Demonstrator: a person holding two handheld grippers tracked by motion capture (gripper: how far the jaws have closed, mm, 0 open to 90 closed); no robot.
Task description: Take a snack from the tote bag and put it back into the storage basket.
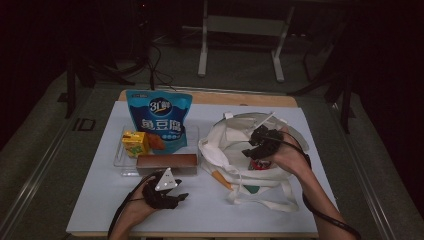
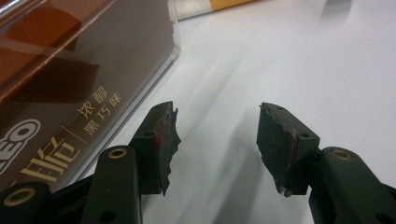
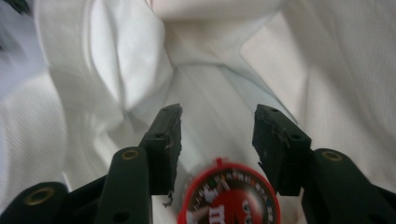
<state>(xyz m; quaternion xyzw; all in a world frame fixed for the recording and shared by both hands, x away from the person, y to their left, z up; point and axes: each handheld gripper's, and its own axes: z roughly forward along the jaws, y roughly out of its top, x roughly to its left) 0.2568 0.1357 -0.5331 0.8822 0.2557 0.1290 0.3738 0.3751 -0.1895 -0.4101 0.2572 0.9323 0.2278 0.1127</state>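
My right gripper hovers inside the mouth of a white tote bag at the table's right. Its jaws stand open in the right gripper view, with white cloth beyond them. A round red M&M's tube sits low between the jaw bases, end-on, and shows as a red spot in the bag. My left gripper rests near the front edge, open over bare table, just right of a brown chocolate box that lies in front of the tray.
A clear tray at the left holds a tall blue snack pouch and a yellow drink carton. An orange-tipped item lies beside the bag's straps. Dark floor and a metal stand lie beyond the table.
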